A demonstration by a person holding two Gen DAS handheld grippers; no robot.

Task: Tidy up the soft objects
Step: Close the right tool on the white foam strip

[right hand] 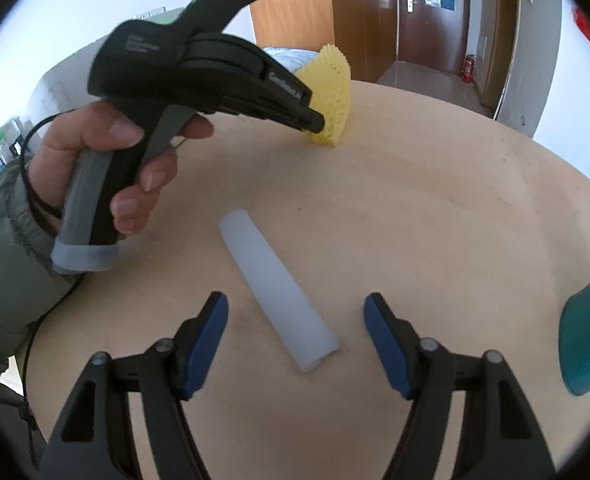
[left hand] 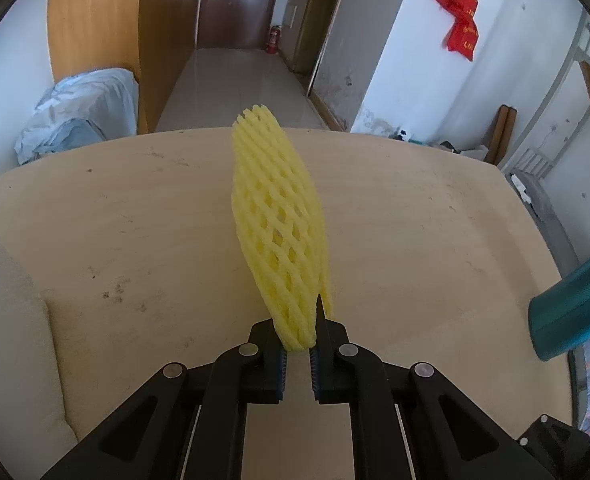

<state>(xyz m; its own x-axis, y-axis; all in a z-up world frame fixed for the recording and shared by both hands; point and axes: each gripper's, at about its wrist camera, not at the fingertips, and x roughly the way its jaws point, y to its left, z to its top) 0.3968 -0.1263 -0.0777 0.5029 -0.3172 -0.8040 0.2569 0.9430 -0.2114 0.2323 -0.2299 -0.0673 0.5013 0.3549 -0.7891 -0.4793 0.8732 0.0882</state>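
Observation:
My left gripper [left hand: 298,334] is shut on the near end of a yellow foam net sleeve [left hand: 279,224], which sticks forward above the wooden table [left hand: 415,248]. In the right wrist view the left gripper [right hand: 317,122] holds the yellow sleeve [right hand: 333,88] over the table's far side. My right gripper [right hand: 297,320] is open and empty. A white foam roll [right hand: 277,288] lies on the table [right hand: 435,220] between its fingers, reaching away to the upper left.
A teal cylinder [right hand: 589,332] stands at the table's right edge, also in the left wrist view [left hand: 575,304]. A pale foam sheet [left hand: 11,320] lies at the table's left. A corridor and a door lie beyond the table.

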